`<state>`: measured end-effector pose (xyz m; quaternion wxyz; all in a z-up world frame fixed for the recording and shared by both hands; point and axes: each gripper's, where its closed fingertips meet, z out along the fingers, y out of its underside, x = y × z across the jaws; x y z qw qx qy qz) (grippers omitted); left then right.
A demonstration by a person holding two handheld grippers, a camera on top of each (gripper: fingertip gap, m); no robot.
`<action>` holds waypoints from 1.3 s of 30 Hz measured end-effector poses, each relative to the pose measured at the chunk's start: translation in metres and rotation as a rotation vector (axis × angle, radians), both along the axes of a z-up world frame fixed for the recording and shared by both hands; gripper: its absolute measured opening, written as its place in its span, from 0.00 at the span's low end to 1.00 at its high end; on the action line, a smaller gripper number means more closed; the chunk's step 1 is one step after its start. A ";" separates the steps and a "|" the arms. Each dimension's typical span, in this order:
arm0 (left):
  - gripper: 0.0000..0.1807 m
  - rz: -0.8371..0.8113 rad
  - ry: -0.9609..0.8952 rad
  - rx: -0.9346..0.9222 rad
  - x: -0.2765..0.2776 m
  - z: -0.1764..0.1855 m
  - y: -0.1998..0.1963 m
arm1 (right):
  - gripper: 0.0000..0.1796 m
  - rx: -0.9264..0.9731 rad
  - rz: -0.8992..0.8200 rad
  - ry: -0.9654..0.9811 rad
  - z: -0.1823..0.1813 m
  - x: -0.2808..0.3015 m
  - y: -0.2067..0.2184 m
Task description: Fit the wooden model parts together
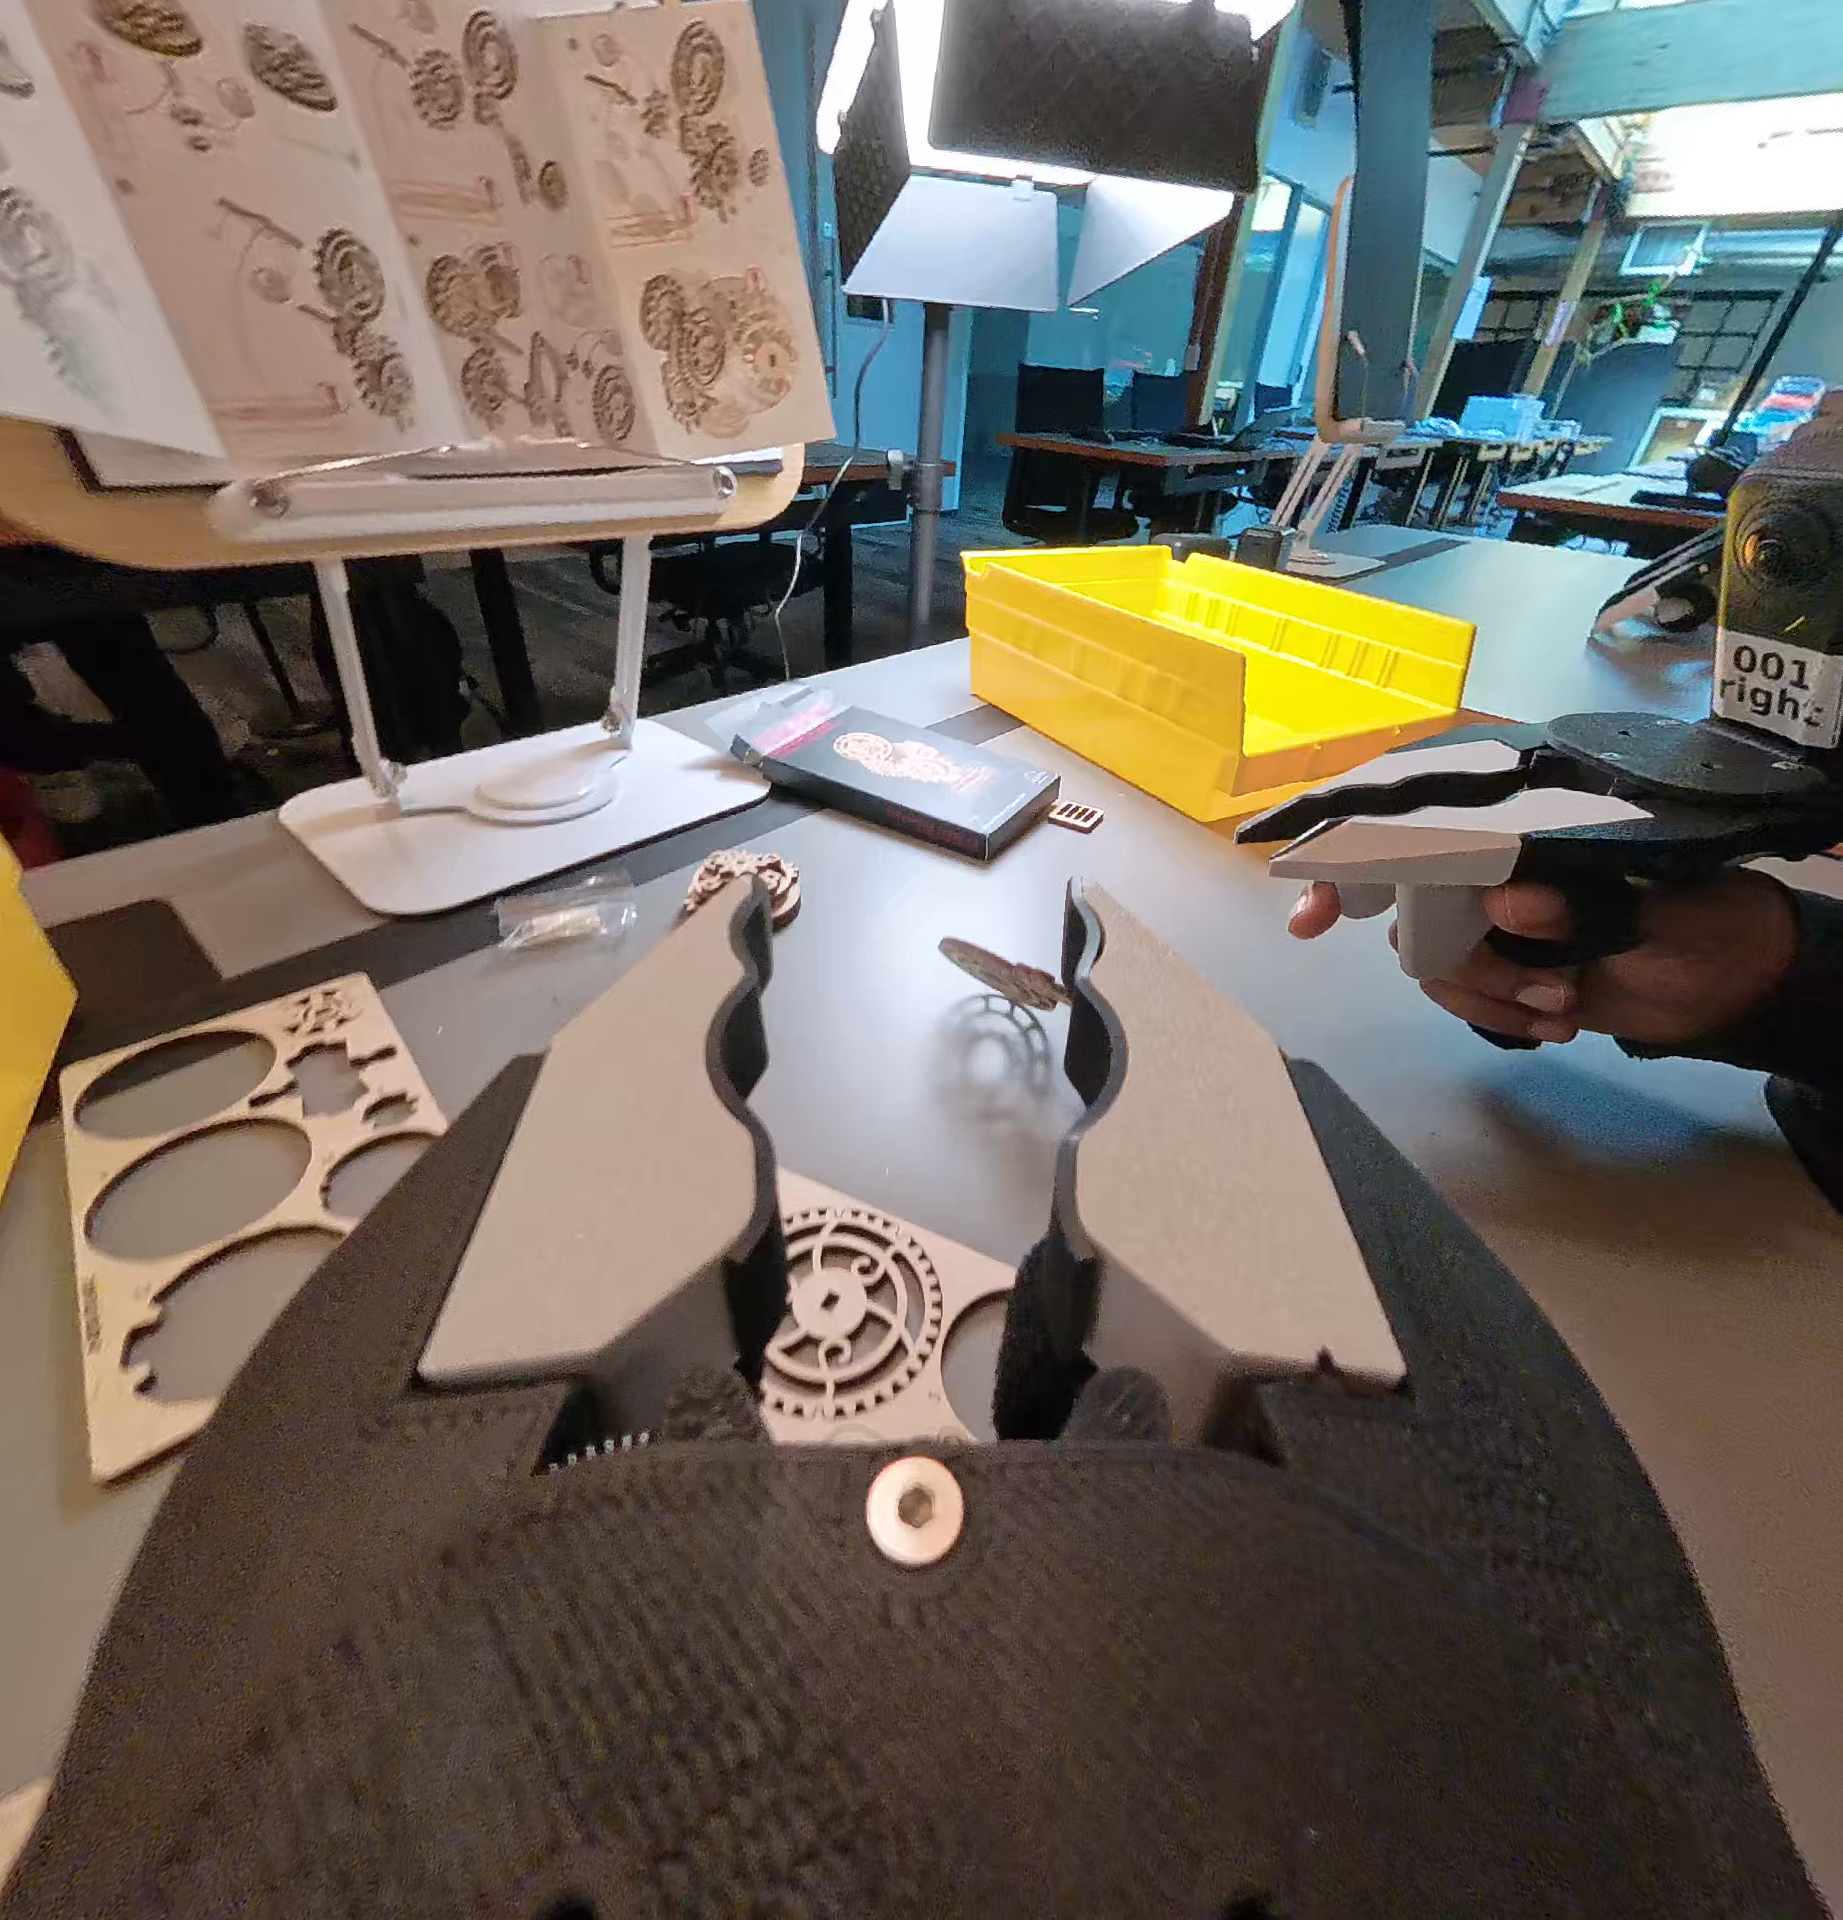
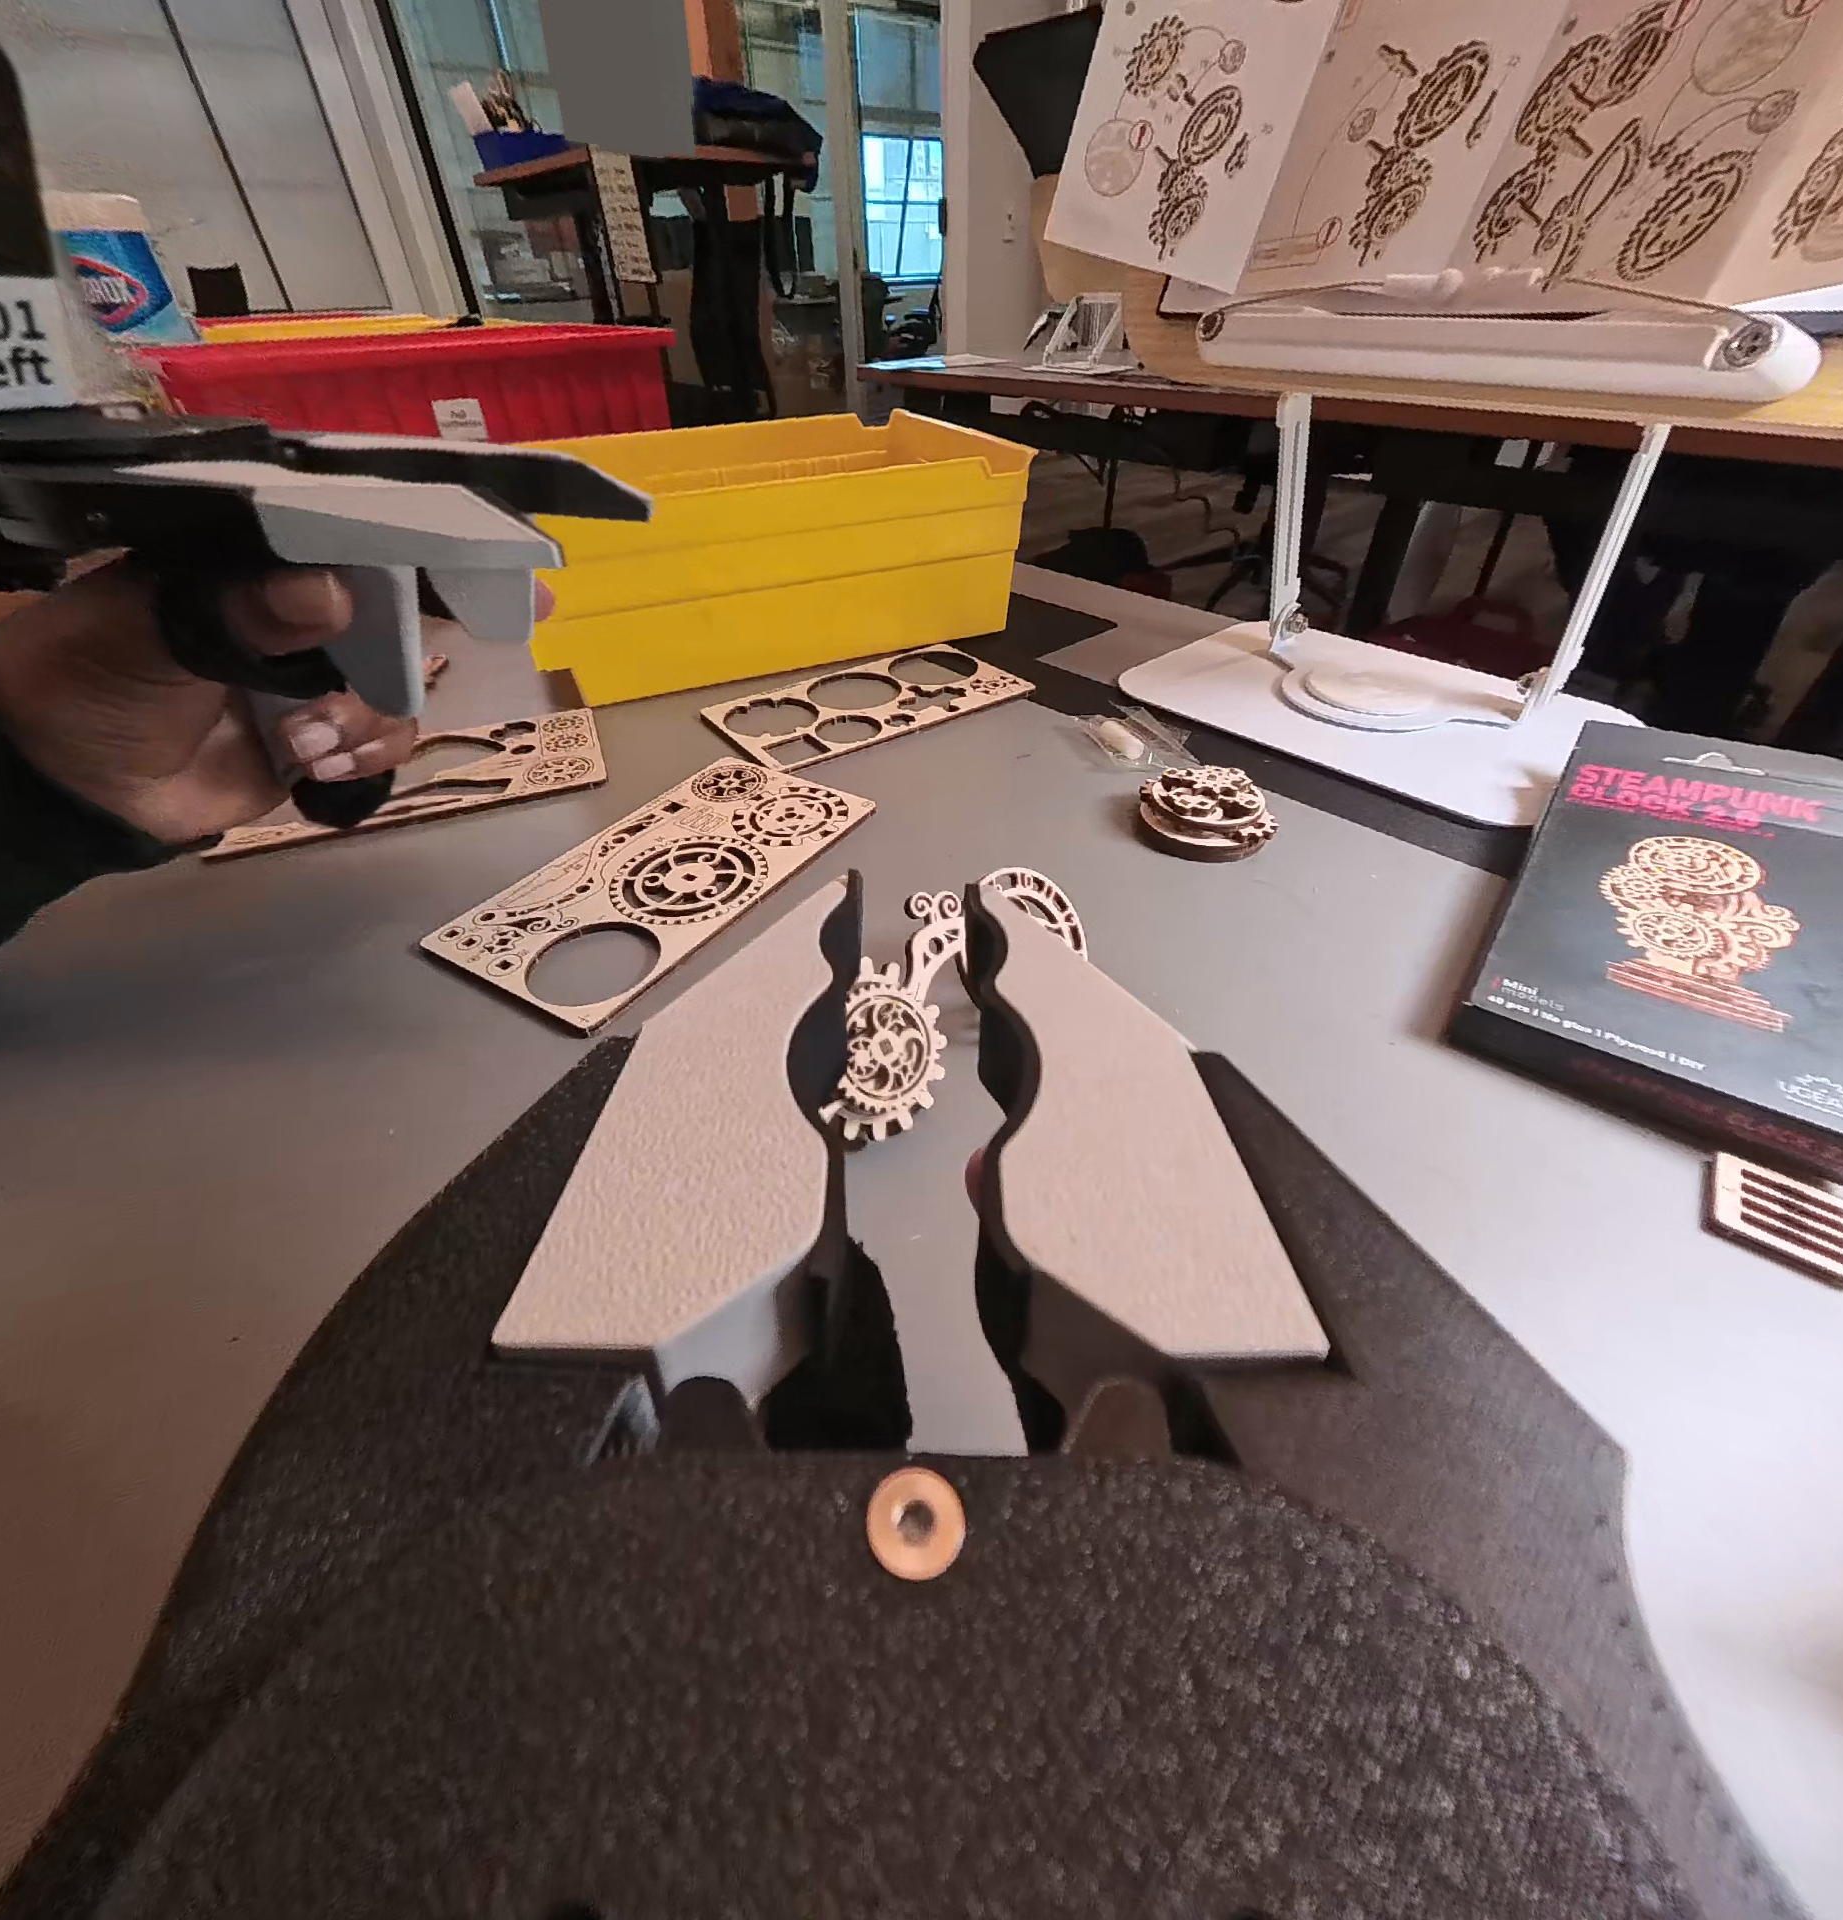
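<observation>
My left gripper (image 1: pixel 915 914) is open wide and empty above a wooden sheet with a gear still in it (image 1: pixel 855 1320). A loose gear-and-arm piece (image 1: pixel 1000 971) lies tilted on the grey table beside its right finger. A partly built round model (image 1: pixel 740 883) sits just beyond the left fingertip. My right gripper (image 2: pixel 912 899) is open with a narrow gap and empty, and the gear-and-arm piece (image 2: pixel 886 1049) shows through that gap on the table below. The built model (image 2: pixel 1203 810) lies ahead to the right. The left gripper (image 2: pixel 600 530) hovers at upper left.
Three wooden part sheets (image 2: pixel 647 894) (image 2: pixel 865 696) (image 2: pixel 429 769) lie on the table. A yellow bin (image 2: pixel 792 540), an instruction stand (image 2: pixel 1416 665), the kit box (image 2: pixel 1675 935), a small slatted piece (image 2: pixel 1784 1216) and a plastic bag (image 2: pixel 1125 738) surround them. Another yellow bin (image 1: pixel 1208 665) stands far right. The gear-and-arm piece (image 2: pixel 886 1049) sits 7 cm or so from the ends of my right fingers.
</observation>
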<state>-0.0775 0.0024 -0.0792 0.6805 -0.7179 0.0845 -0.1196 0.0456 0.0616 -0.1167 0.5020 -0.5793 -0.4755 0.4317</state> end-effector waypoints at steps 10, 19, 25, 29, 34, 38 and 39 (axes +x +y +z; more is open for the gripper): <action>0.17 -0.012 -0.163 0.015 -0.021 -0.003 -0.017 | 0.12 0.002 -0.034 -0.003 -0.006 -0.002 0.009; 0.18 0.011 -0.012 0.037 -0.017 -0.006 -0.015 | 0.19 -0.043 -0.035 0.030 -0.003 -0.001 0.013; 0.16 -0.012 0.002 0.030 -0.012 -0.008 -0.015 | 0.19 -0.037 -0.017 0.033 -0.002 -0.001 0.008; 0.14 -0.015 0.008 0.036 -0.011 -0.008 -0.015 | 0.18 -0.035 -0.004 0.028 -0.002 -0.002 0.005; 0.17 -0.004 0.014 0.027 -0.012 -0.009 -0.015 | 0.18 -0.028 -0.012 0.023 -0.003 -0.003 0.006; 0.20 -0.005 0.005 0.023 -0.011 -0.009 -0.014 | 0.18 -0.018 -0.025 0.023 -0.003 -0.001 0.007; 0.20 -0.004 0.002 0.018 -0.011 -0.009 -0.014 | 0.18 -0.015 -0.029 0.024 -0.003 -0.001 0.008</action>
